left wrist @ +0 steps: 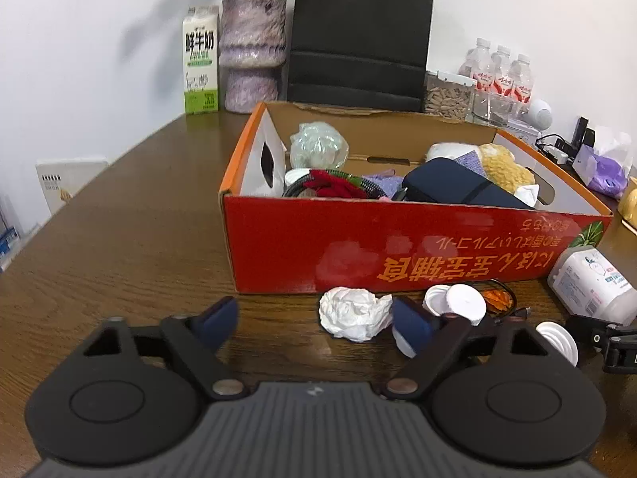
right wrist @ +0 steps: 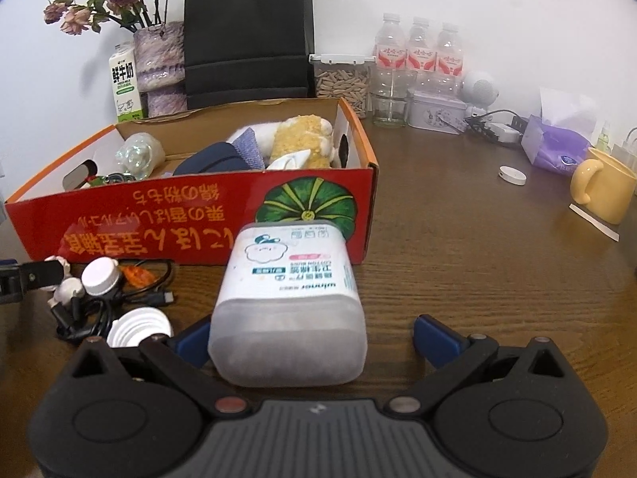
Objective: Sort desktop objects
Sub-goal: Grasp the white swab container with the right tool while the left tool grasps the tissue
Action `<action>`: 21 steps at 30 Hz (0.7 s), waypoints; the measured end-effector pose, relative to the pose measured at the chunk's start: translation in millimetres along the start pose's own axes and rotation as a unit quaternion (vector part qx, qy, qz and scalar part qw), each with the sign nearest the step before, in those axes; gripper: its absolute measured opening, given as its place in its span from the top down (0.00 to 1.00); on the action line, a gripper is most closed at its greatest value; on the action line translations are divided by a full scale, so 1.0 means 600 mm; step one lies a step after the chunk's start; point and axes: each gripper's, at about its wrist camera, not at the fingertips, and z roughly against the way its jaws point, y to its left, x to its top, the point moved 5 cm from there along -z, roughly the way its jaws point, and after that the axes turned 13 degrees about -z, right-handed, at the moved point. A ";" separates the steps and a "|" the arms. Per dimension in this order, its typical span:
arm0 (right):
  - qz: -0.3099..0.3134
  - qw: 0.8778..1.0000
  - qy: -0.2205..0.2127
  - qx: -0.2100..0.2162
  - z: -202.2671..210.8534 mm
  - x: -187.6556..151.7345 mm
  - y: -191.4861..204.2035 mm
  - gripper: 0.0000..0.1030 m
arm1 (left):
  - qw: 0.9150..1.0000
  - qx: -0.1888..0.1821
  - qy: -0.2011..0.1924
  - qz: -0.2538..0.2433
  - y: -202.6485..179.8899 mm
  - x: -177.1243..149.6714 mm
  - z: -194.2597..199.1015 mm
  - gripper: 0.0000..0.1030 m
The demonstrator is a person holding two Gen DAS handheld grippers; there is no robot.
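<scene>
A red cardboard box [left wrist: 398, 239] is shown on a brown wooden table [left wrist: 139, 219], its open top filled with a dark blue pouch [left wrist: 454, 185], a yellow plush toy [left wrist: 503, 167], a clear plastic bag [left wrist: 316, 145] and a red item [left wrist: 334, 185]. The left gripper [left wrist: 314, 320] is held low over the table in front of the box, its fingers spread wide apart with nothing between them; a crumpled white tissue [left wrist: 352, 312] lies just beside its right-hand finger, and white caps [left wrist: 458, 300] are seen just beyond that finger. The right gripper [right wrist: 314, 338] is likewise spread apart, and a white cotton swab container [right wrist: 288, 302] lies on its side between the blue pads [right wrist: 436, 338], close against the left-hand one and apart from the right-hand one; whether that pad touches it cannot be told. A black cable [right wrist: 91, 314] and a ribbed white lid [right wrist: 139, 324] rest to the left of the container. Behind the box, a black paper bag [right wrist: 247, 32], a milk carton [right wrist: 125, 81] and three water bottles [right wrist: 422, 49] are set against the wall.
</scene>
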 end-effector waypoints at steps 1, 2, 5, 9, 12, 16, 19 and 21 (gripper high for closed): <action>0.000 1.000 -0.001 0.001 0.000 0.001 0.000 0.02 | 1.000 -0.004 0.003 0.006 0.002 -0.001 -0.003 0.20; -0.001 1.000 -0.001 0.002 0.000 0.001 0.000 0.02 | 1.000 -0.006 0.003 0.009 0.003 -0.002 -0.005 0.21; 0.001 1.000 -0.002 0.000 0.000 0.001 0.000 0.01 | 1.000 -0.003 0.002 0.006 0.001 -0.002 -0.004 0.21; 0.003 1.000 0.000 -0.003 -0.001 -0.001 0.001 0.00 | 1.000 0.005 0.005 0.005 0.002 -0.003 -0.003 0.25; -0.001 1.000 0.000 -0.006 -0.001 0.000 -0.002 0.00 | 1.000 0.005 0.004 0.004 0.002 -0.003 -0.003 0.32; -0.001 1.000 0.000 -0.006 -0.002 0.000 -0.002 0.00 | 1.000 0.004 0.002 0.001 0.000 -0.003 0.000 0.49; 0.002 1.000 -0.005 -0.003 0.000 0.000 0.000 0.10 | 1.000 0.003 0.000 -0.008 -0.004 -0.004 0.003 0.68; 0.003 1.000 -0.013 0.011 0.005 0.002 0.002 0.22 | 1.000 0.001 -0.003 -0.012 -0.007 -0.005 0.005 0.73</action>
